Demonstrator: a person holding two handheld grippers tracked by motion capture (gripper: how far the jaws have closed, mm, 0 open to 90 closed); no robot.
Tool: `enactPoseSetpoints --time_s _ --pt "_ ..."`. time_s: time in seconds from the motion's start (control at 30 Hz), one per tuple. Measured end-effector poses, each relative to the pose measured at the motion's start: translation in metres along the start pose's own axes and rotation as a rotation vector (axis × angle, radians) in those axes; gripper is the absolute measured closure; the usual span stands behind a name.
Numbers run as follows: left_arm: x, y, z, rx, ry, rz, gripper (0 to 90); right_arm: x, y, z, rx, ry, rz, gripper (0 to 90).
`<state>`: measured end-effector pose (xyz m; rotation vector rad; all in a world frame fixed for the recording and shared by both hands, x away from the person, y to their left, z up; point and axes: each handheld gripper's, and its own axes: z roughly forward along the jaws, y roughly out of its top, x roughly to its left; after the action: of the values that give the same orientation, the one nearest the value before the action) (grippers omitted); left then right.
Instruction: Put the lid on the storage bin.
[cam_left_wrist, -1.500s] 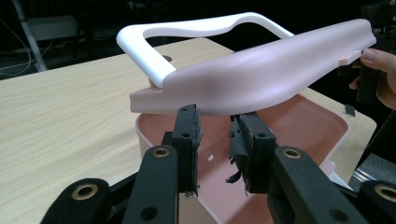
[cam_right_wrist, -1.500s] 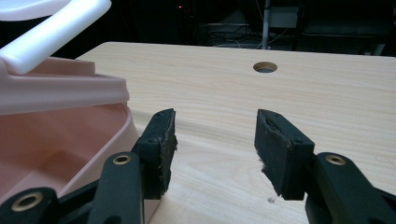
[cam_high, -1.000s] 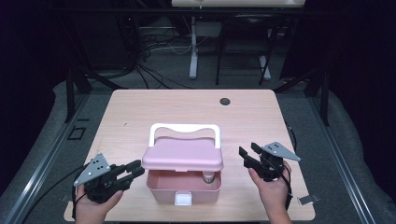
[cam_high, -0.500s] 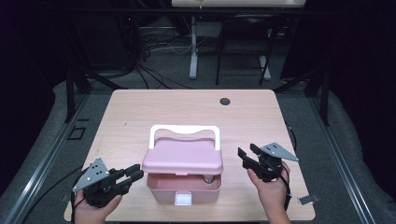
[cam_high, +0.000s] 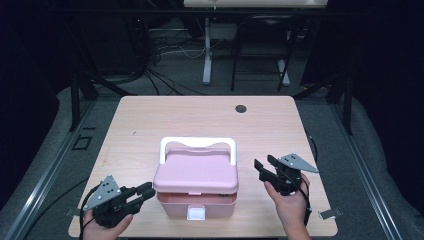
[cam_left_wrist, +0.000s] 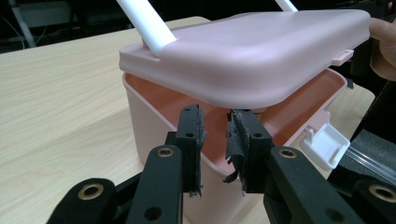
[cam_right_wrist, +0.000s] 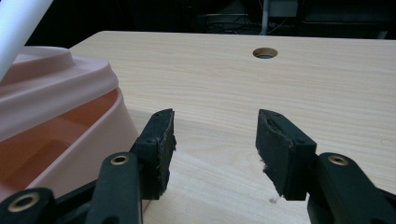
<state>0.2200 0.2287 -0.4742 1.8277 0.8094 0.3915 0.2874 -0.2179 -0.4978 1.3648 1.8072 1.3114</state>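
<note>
Box: pink lidded box (cam_high: 196, 185) at the worktop (cam_high: 150, 120) front, lid ajar.
Left tongs (cam_high: 146, 190): narrowly open, gripping nothing, nearest, at the box's left end.
Right tongs (cam_high: 264, 167): open, empty, just right of it.

- the high view looks forward and down from above the near edge of the table (cam_high: 150, 125), far enough off to take in the whole top, with the pink box (cam_high: 196, 175) at its 6 o'clock.
- the left gripper view rides low on the left tongs (cam_left_wrist: 215, 140), very close to the box (cam_left_wrist: 261, 60) at its 12 o'clock, facing its open front corner.
- the right gripper view sits low on the right tongs (cam_right_wrist: 215, 149), facing across the table towards its round hole (cam_right_wrist: 265, 52) at 12 o'clock, box (cam_right_wrist: 56, 116) at 9 o'clock.
- all three share the box and the table top.
</note>
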Motion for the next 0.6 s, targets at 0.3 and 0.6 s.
enactPoseSetpoints --time_s 0.3,0.6 --pt "-0.003 -0.011 0.004 0.025 0.007 0.006 74.1 -0.001 -0.002 0.001 0.009 -0.001 0.007 46.7" --pt "-0.003 -0.016 0.004 0.047 0.006 0.007 74.1 -0.002 -0.003 0.002 0.009 -0.002 0.010 46.4"
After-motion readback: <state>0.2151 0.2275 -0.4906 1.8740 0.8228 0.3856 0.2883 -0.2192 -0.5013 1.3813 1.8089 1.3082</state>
